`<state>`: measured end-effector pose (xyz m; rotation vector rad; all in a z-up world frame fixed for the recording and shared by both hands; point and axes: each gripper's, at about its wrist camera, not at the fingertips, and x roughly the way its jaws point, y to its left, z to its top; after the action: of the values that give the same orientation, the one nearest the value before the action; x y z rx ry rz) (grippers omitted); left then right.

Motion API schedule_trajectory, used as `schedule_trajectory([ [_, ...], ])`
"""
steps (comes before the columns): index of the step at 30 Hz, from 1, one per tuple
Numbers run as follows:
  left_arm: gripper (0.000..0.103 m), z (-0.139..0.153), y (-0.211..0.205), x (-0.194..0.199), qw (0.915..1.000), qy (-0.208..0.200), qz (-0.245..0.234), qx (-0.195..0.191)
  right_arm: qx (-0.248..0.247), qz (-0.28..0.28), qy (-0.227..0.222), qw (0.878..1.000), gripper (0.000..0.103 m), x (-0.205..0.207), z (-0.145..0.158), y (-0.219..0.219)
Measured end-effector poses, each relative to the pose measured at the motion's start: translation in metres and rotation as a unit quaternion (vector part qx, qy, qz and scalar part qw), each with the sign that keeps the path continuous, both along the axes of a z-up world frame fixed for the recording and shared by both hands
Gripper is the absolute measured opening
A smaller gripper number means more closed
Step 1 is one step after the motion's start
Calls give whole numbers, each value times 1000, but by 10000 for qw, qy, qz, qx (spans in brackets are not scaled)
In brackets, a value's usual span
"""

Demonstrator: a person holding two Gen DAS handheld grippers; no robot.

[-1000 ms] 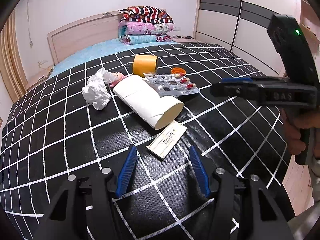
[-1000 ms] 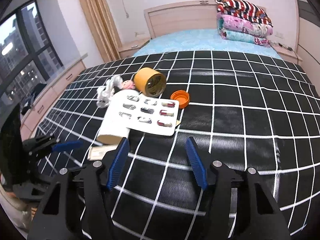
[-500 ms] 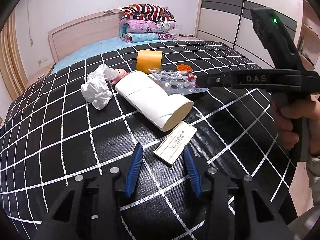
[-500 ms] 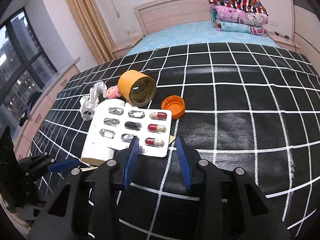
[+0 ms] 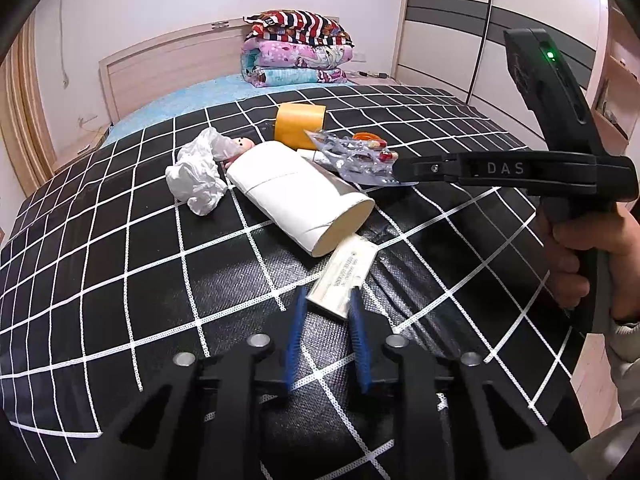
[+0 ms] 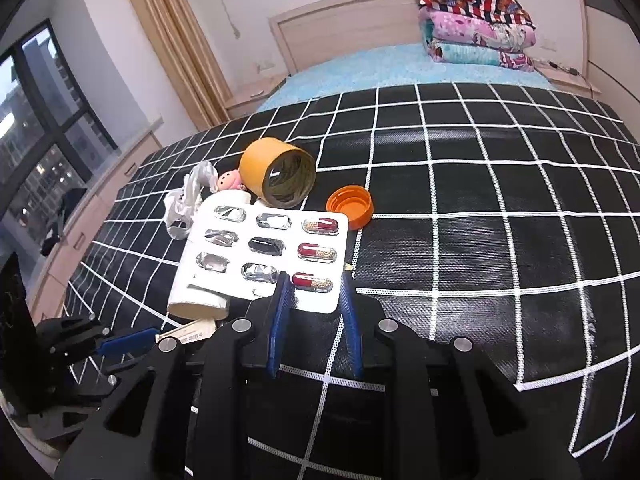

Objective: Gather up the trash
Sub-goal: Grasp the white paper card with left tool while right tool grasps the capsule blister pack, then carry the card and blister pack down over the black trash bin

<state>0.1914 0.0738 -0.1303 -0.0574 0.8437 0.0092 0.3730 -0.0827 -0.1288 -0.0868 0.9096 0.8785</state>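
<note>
On a black woven bedcover (image 5: 120, 264) crossed by a white stitched grid lies a loose heap of rubbish. The left gripper (image 5: 326, 300) has its ribbed blue jaws closing about the near end of a small flat paper packet (image 5: 344, 272), cream with dark print, and the packet's edge sits between the pads. The right gripper (image 6: 314, 284) is likewise closing on the near edge of a blister pack (image 6: 264, 248), a stiff white card with clear domed pockets: three hold red-and-clear capsules, the others are crushed foil. Whether either pair of pads has fully pressed home I cannot tell. The pack rests partly on a smooth white cardboard tube (image 5: 300, 196) lying on its side, its open round end toward the left camera. Beside the tube's far end is a crumpled white tissue (image 5: 198, 176), soft and creased, and a small pink doll head (image 6: 229, 179). Behind them stands a roll of yellow-brown tape (image 6: 278, 172), hollow core showing, and just beside it a shallow orange plastic cap (image 6: 350, 205), open side up. Folded patterned quilts (image 5: 298, 50) are stacked at the pale wooden headboard
</note>
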Motion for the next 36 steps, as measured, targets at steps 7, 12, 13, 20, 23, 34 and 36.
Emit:
schedule_trajectory([
  [7,20,6,-9,-8,10000,-54,-46,23,66,-114,-45,9999,25,-7,7,-14],
  [12,20,16,-16,-19,9998,-162,-77,52,115,-131,-104,9998,25,-15,14,-22],
  [13,20,18,-18,-21,9998,-179,-107,64,124,-122,-116,9998,25,-17,16,-23],
  [20,20,33,-31,-39,9994,-306,-152,110,216,-109,-251,9994,25,-36,28,-36],
  [23,20,41,-36,-48,9991,-369,-158,146,254,-109,-297,9992,25,-43,33,-42],
  [34,20,63,-55,-84,9977,-611,-216,201,338,-96,-502,9981,25,-74,48,-69],
  [36,20,65,-60,-91,9976,-626,-235,202,331,-82,-530,9980,25,-81,49,-74],
])
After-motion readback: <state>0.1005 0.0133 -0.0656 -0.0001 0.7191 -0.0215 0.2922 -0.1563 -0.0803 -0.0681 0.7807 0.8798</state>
